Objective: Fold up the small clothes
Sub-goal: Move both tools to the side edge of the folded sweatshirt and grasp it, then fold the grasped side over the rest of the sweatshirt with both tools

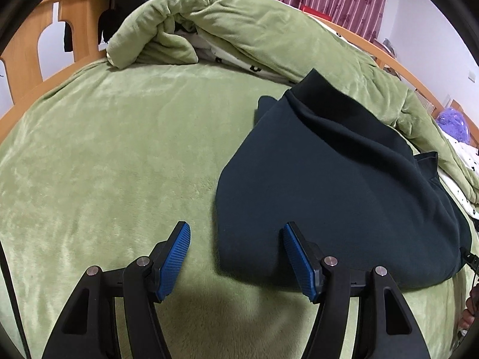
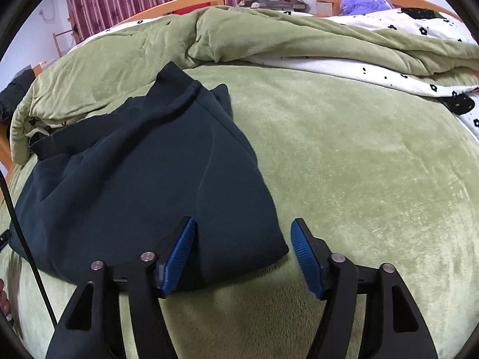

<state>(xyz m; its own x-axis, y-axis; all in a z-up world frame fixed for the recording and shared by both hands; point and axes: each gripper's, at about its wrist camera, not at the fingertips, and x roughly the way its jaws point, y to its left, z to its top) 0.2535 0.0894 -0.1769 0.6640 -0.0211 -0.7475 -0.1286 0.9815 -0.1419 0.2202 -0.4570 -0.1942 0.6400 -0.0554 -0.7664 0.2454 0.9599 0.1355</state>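
Left gripper hides part of the dark garment's near edge.

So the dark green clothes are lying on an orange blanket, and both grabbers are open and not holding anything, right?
Not quite: the blanket is light green, not orange, as both wrist views show. The rest holds: the dark green clothes lie on it, and the left gripper and right gripper are both open and holding nothing.
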